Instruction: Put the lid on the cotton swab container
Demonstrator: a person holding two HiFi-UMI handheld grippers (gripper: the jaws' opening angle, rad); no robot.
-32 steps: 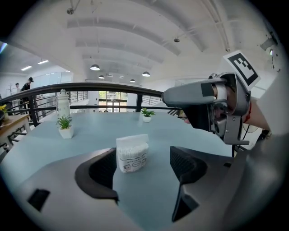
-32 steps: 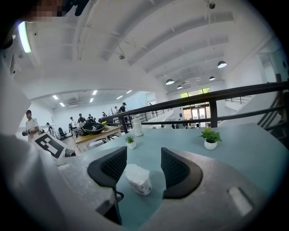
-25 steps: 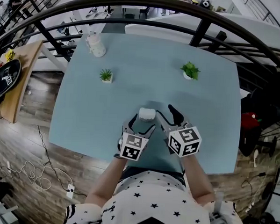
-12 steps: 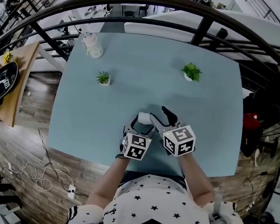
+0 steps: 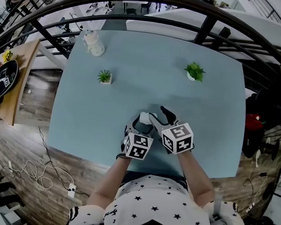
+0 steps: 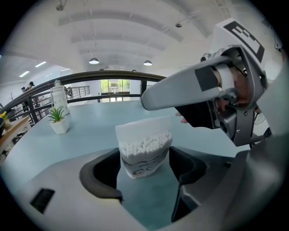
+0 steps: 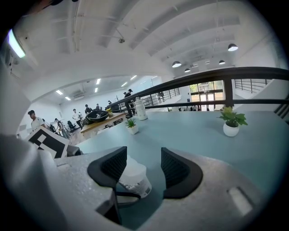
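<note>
Your left hand-held gripper [image 6: 145, 173] pinches the cotton swab container [image 6: 144, 151] on the tabletop [image 6: 90, 131] — your right hand-held gripper [image 7: 143, 169] is spread, just beside it.

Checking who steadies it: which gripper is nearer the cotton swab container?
Left. The left gripper has its jaws closed on the cotton swab container; the right gripper hangs just above it, jaws apart.

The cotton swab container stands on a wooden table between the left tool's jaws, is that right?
Wrong on the table: the head view shows the table is light blue, not wooden. The cotton swab container does stand on it between the left tool's jaws.
</note>
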